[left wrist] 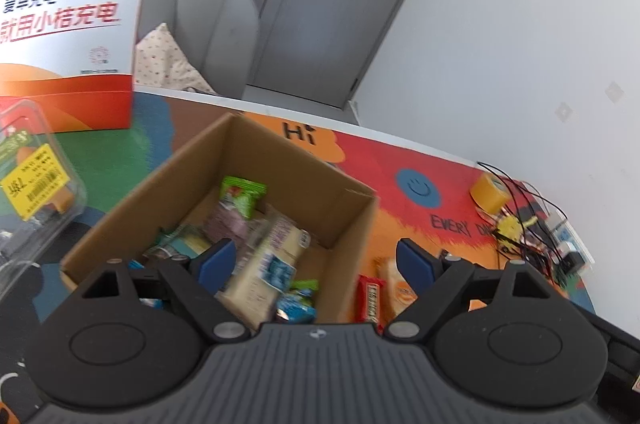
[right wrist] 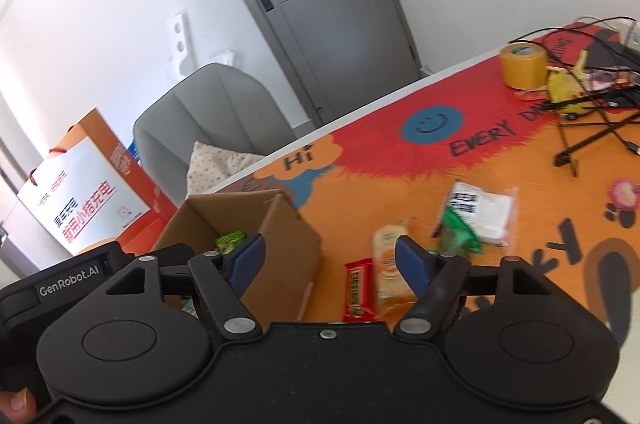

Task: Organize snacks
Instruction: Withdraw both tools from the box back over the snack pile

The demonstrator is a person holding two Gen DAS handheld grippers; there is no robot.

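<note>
Grey door (right wrist: 320, 23) and white wall behind; work surface is a table (right wrist: 500, 175) under a loud orange/red printed mat with a blue smiley and "Hi" lettering.

Cardboard box (left wrist: 328, 220) sits open-topped toward the table's far edge. Inside: green packet (left wrist: 242, 193) near the far wall, pale cracker pack (left wrist: 264, 264) across the middle, blue-green wrapped piece (left wrist: 296, 306) at the near wall, more wrappers underneath, too blurred to name.

Outside the box, just beside its right wall: red bar (right wrist: 359, 290) and orange-cream packet (right wrist: 390, 264), side by side, touching or nearly. Further right on the mat: green pouch (right wrist: 456, 228) overlapping a clear bag with white contents (right wrist: 492, 209).

Left gripper (left wrist: 316, 264) hangs over the box's near-right corner, jaws wide apart, nothing between the blue pads (left wrist: 218, 262). Right gripper (right wrist: 328, 260) is over the gap between box and loose snacks, jaws well open, nothing gripped; red bar and orange-cream packet show between its fingers but lie on the mat below.

Clutter: white-orange paper bag (left wrist: 68, 19) at the far left edge, clear plastic clamshell (left wrist: 36, 191) with a yellow label in front of it, yellow tape roll (right wrist: 523, 65) and tangled black cables (right wrist: 592, 103) at the far right corner. Grey chair (right wrist: 212, 119) with a dotted cushion behind the table.
</note>
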